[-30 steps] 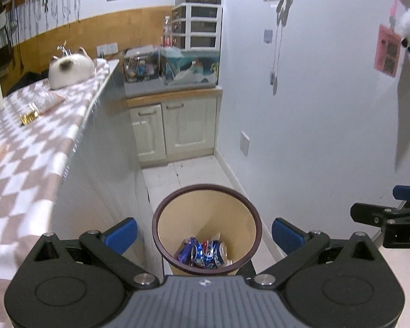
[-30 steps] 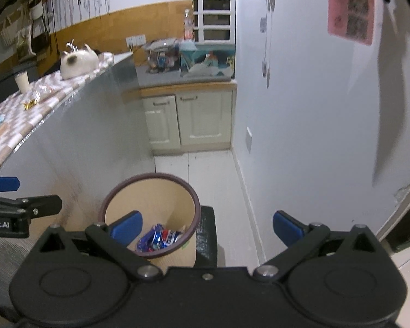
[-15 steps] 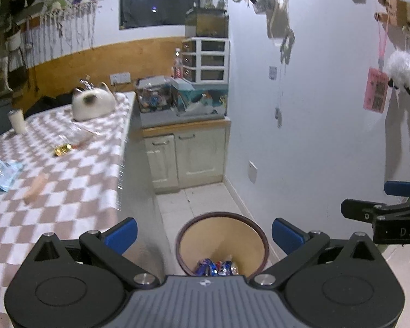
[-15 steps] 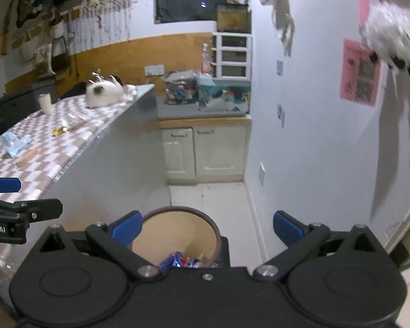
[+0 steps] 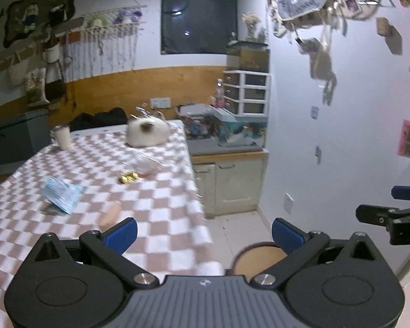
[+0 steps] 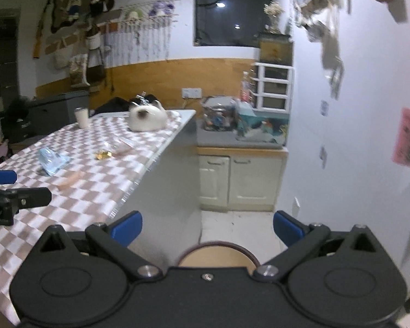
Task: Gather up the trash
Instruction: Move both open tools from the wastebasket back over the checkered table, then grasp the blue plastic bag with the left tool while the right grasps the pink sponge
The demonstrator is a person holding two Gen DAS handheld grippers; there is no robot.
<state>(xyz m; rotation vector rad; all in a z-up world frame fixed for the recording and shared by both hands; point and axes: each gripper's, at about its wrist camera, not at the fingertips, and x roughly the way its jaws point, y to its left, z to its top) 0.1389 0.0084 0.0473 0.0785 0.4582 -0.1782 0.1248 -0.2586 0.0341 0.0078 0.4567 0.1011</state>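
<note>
— Both pairs of fingers are spread wide, yes? Nothing between them?

— Yes. On my left gripper (image 5: 203, 231) the blue fingers (image 5: 121, 232) stand far apart and hold nothing. On my right gripper (image 6: 207, 225) it is the same, the fingers (image 6: 127, 225) are apart and empty.

— Where is the trash bin?

— The bin (image 5: 255, 257) stands on the floor, just beside the near right corner of the worktop (image 5: 161, 207). In both views I see only its dark rim and a part of the tan inside wall; the gripper body hides the rest, so I cannot tell what lies in it.

— And what lies on the worktop?

— On the checked cloth there is a light blue packet (image 5: 61, 194) toward the left edge, a small gold wrapper (image 5: 128, 177) near the middle, and a clear plastic piece (image 5: 147, 165) just beside it. A pale pink, long object (image 5: 110, 214) lies closer to me; it is blurred. At the far edge there is a white cup (image 5: 61, 136) and a white cat-shaped thing (image 5: 147, 132).

— Do you see the other gripper?

— Yes, the right one shows at the right border of the left view, off the worktop.
</note>
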